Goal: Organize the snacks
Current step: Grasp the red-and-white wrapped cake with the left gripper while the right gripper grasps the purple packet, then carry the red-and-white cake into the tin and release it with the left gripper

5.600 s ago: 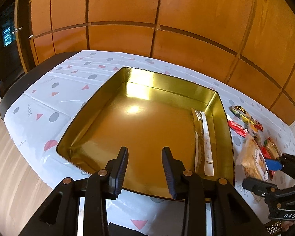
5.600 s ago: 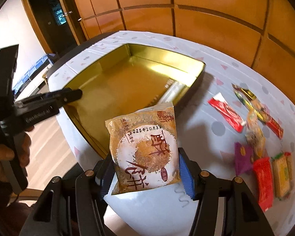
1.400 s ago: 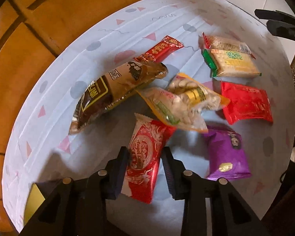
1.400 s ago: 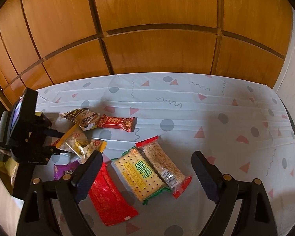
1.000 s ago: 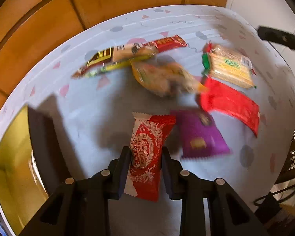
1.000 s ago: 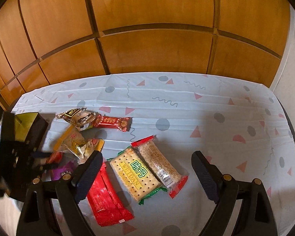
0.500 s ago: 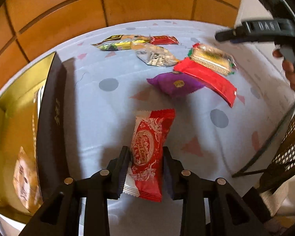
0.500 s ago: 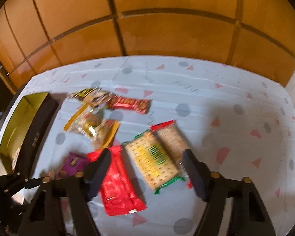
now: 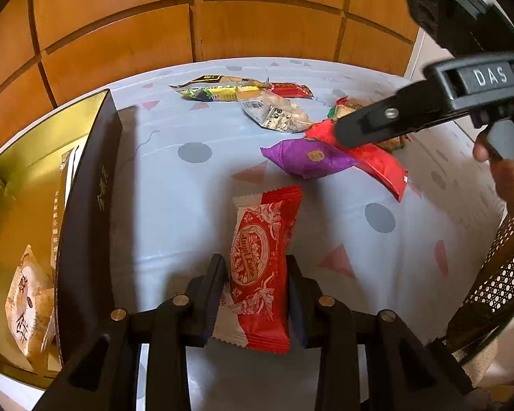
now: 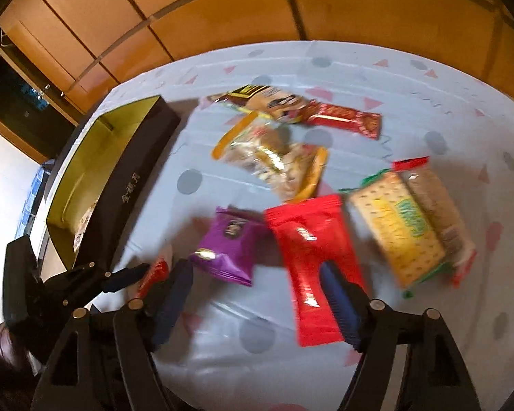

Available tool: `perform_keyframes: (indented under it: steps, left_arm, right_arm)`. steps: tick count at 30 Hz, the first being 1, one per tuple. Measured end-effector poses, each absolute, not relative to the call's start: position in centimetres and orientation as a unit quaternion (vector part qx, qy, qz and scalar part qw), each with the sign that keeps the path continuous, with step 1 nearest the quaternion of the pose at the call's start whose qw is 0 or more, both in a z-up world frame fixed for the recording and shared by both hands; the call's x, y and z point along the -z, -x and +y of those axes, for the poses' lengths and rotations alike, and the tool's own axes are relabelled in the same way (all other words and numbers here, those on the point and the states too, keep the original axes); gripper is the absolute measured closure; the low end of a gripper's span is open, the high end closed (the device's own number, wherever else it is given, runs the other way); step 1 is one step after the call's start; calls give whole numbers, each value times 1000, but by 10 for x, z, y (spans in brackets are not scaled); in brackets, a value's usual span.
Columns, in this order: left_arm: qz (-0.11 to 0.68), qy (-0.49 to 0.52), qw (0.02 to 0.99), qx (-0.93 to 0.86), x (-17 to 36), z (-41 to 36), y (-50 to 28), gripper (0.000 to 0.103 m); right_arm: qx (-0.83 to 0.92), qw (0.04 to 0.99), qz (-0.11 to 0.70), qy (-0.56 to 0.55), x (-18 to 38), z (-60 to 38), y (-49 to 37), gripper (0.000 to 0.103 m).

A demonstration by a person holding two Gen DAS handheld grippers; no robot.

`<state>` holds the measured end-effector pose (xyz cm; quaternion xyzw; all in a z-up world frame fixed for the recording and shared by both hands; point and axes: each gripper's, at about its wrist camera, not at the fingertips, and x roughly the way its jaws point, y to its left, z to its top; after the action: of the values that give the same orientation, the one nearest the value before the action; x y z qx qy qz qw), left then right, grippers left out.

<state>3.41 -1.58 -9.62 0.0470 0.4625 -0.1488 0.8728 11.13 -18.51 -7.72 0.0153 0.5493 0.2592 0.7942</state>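
The left gripper [image 9: 253, 284] had its jaws clamped on the red-and-white patterned snack packet [image 9: 259, 260], though they had just eased slightly, beside the black gold-lined box [image 9: 85, 205] on the worktop. The right gripper [image 10: 253, 304], jaws apart and just widening, hung over the purple packet [image 10: 228, 248] and plain red packet [image 10: 311, 257], gripping neither.

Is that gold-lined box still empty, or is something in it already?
Not empty. The box stands open with no lid on it, and a tan round-pastry packet lies inside, near its corner, beside a long pale wrapper against the wall.
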Motion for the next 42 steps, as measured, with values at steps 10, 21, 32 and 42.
perform_keyframes:
  steps: [10,21,32,42]
  left_arm:
    - [449,-35,879,156,97,-14,-30,68]
    - [452,-18,874,179,89,-4,-29,77]
    - [438,25,876,201,64,12,-18,77]
    - [363,134,907,165,-17,83,-19,77]
  right_arm:
    - [-213,784,583,34,115,-131,-131,51]
    - [-217,812,542,10,120,-143,-117,52]
    - [-220,824,522,7,118,-145,-109,52]
    - [-222,828,514,26,118,-142,-106,52]
